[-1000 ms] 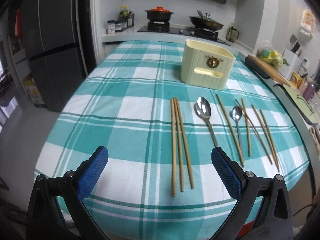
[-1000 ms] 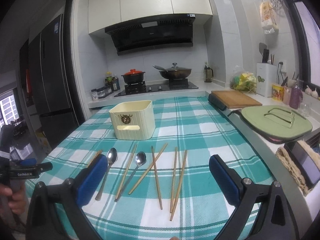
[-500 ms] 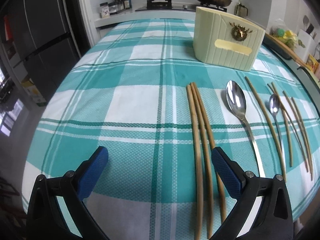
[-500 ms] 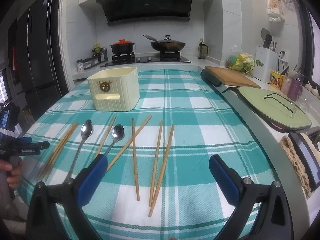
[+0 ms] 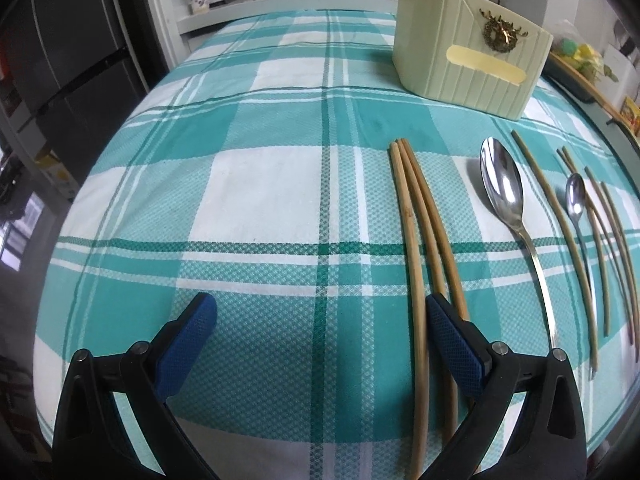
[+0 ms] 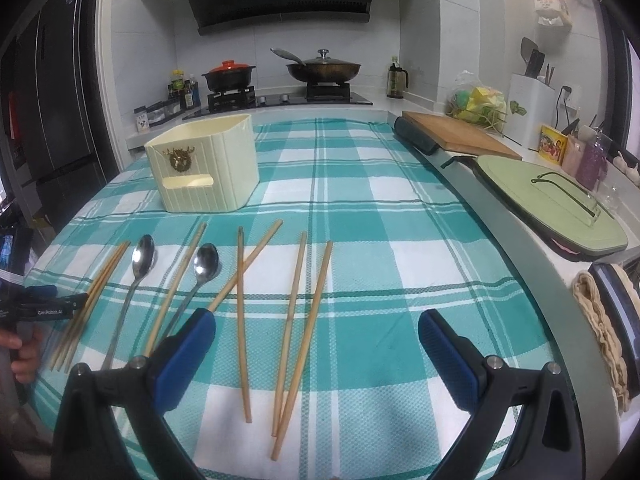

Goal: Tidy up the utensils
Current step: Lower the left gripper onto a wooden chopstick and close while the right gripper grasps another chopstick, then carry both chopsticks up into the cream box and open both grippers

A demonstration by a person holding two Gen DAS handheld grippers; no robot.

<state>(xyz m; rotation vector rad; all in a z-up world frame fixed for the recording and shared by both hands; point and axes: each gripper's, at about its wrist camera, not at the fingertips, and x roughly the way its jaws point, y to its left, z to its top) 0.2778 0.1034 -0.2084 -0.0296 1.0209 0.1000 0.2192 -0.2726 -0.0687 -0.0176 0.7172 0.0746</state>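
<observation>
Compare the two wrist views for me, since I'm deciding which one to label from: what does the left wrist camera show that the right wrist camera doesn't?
Only the left wrist view shows the left gripper head-on, open, low over the cloth, with the three bundled chopsticks running beside its right finger.

Only the right wrist view shows the open right gripper, the stove pots, the cutting board and the person's hand.

Both show the cream holder, two spoons and the checked cloth.
</observation>
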